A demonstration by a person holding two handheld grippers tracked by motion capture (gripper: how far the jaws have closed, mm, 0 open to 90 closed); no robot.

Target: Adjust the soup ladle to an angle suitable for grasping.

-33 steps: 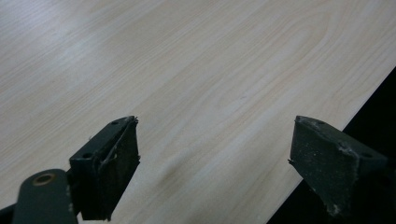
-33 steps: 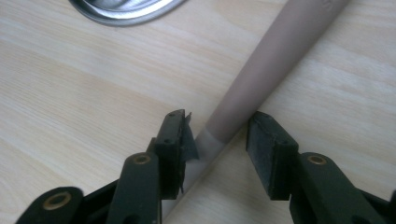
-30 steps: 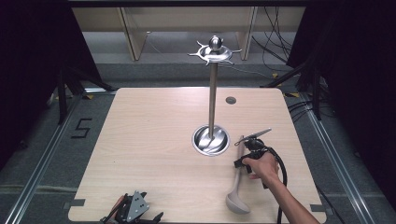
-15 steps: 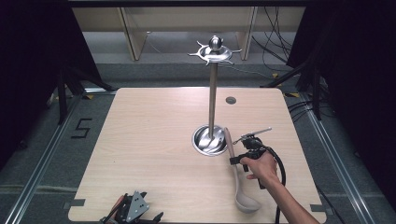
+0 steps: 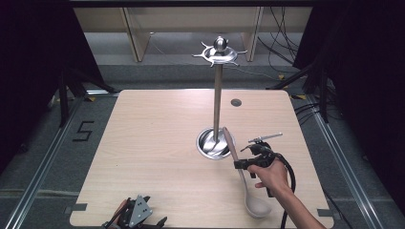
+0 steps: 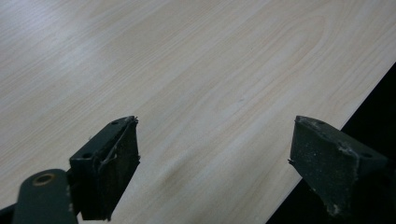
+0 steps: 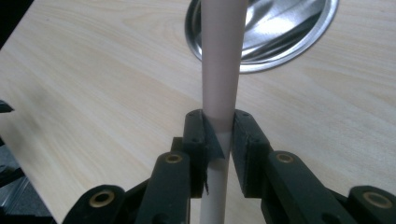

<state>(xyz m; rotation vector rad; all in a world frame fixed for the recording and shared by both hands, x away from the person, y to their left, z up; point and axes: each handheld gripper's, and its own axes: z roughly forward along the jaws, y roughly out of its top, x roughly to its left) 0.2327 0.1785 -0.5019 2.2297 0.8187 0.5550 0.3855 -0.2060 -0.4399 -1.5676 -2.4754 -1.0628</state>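
A ladle with a pale pinkish handle (image 5: 231, 144) and a grey bowl (image 5: 258, 207) hangs tilted over the table's front right. My right gripper (image 5: 242, 164), held by a hand (image 5: 270, 176), is shut on the handle's middle. In the right gripper view the handle (image 7: 222, 60) rises from between the shut jaws of the right gripper (image 7: 219, 136), its upper end over the metal base (image 7: 285, 32). A tall metal stand has a hook crown (image 5: 218, 52) and a round dish base (image 5: 210, 143). My left gripper (image 5: 136, 217) lies at the front edge, and in its own view the left gripper (image 6: 215, 149) is open over bare wood.
The light wood table (image 5: 153, 143) has a small dark hole (image 5: 236, 102) near its back right. The stand's pole (image 5: 218, 102) rises just left of the ladle handle. A black cable (image 5: 289, 181) trails from the right gripper. Dark floor and rails surround the table.
The ladle has swung in the right gripper: its handle tip now reaches over the stand's base and its bowl has shifted right. The left gripper has not moved.
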